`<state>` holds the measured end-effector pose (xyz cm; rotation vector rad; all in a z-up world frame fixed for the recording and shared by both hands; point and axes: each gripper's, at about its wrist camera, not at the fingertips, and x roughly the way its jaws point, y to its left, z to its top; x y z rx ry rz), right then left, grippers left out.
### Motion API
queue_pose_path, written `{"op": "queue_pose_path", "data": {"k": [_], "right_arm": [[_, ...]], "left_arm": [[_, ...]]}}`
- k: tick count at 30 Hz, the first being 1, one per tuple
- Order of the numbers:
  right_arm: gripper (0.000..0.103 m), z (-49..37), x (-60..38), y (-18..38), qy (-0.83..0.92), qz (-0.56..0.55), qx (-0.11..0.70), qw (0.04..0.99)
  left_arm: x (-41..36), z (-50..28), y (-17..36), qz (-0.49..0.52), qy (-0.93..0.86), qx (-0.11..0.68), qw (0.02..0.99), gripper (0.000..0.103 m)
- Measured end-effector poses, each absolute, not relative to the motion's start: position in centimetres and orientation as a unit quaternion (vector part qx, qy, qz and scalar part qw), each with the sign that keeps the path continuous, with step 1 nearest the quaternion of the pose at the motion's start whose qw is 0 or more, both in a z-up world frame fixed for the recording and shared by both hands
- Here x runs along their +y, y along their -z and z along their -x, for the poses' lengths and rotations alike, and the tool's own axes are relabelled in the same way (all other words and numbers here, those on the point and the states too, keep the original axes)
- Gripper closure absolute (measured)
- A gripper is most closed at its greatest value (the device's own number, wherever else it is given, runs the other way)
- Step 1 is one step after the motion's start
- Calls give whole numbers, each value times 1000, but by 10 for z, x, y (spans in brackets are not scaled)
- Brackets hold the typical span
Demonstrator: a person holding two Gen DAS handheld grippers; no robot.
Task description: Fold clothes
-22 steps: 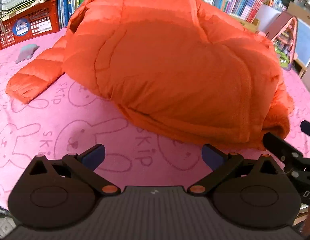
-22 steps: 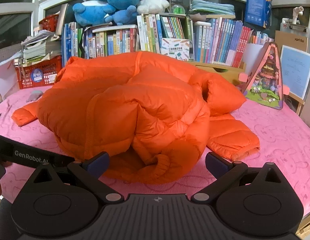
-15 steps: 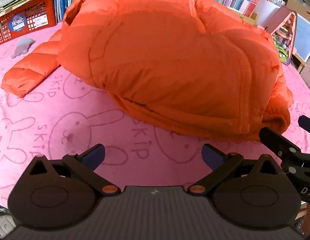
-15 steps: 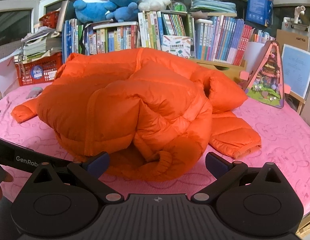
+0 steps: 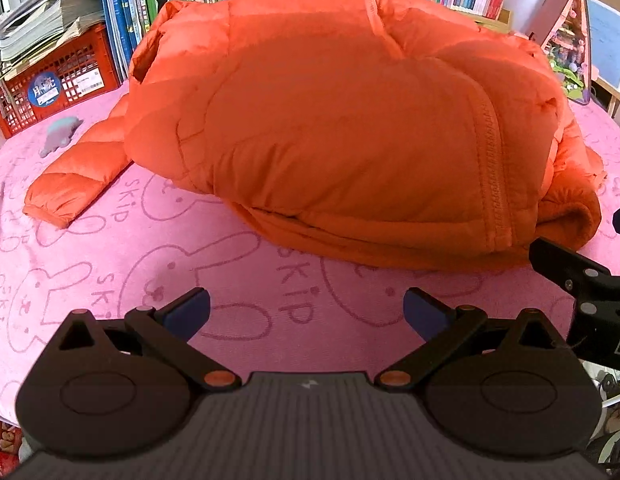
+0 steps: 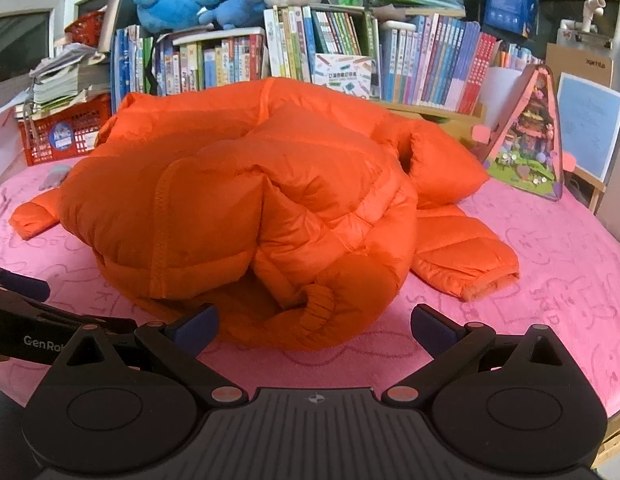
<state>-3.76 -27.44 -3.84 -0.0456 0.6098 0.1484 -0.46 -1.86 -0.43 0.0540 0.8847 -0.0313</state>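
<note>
The orange jacket (image 6: 245,216) is lying in a puffy, partly doubled-over heap in the middle of the worktop (image 5: 109,264), one sleeve (image 5: 73,184) trailing toward the left edge and another (image 6: 462,264) toward the right. Both sleeves are sticking out, so folding looks unfinished. The left gripper (image 5: 305,312) and right gripper (image 6: 314,324) are hovering at the near edge, spread wide and holding nothing.

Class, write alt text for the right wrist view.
A puffy orange jacket lies bunched on a pink bunny-print cloth, one sleeve stretched right. The open right gripper sits just before it, holding nothing; bookshelves stand behind.
</note>
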Motion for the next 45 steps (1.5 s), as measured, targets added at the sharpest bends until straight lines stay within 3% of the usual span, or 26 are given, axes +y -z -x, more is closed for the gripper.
{"op": "queue_pose_path", "data": {"k": [45], "right_arm": [[0, 31, -280, 38, -72, 43, 287, 954]], "left_arm": [[-1, 6, 8, 24, 55, 401, 914, 0]]}}
